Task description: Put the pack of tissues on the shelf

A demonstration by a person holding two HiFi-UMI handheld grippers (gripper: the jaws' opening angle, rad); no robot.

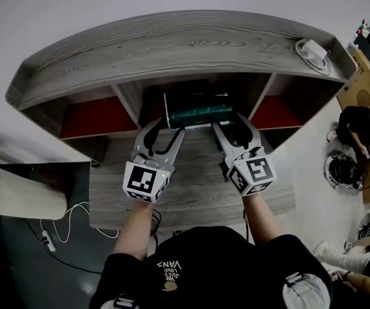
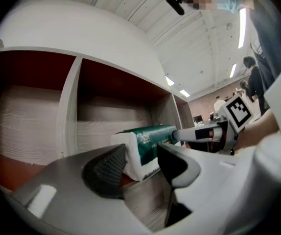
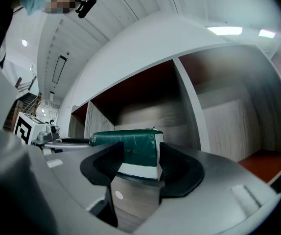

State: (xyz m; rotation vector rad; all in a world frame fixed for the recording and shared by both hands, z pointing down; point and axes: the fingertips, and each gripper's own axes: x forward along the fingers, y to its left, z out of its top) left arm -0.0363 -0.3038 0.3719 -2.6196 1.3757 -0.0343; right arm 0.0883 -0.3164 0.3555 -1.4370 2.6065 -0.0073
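Inside middle bay of shelf (image 1: 172, 50): tissue pack (image 1: 198, 114) lies between left gripper (image 1: 164, 132) and right gripper (image 1: 233, 127); both sets of jaws spread wide, straddling its ends, unclamped.

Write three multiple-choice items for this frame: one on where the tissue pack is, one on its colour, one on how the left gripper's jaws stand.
1. Which compartment of the shelf holds the pack of tissues?
A. left
B. middle
C. right

2. What colour is the pack's wrapper?
A. red
B. yellow
C. dark green

3. How do the left gripper jaws stand?
A. apart, with the pack's end between them
B. pressed together, with nothing between them
C. clamped on a cable

Key:
1 B: the head view shows the pack in the middle compartment.
2 C: the wrapper is green in all three views, with white at the ends.
3 A: the left gripper view shows a wide gap between the jaws, with the pack's white end in it.
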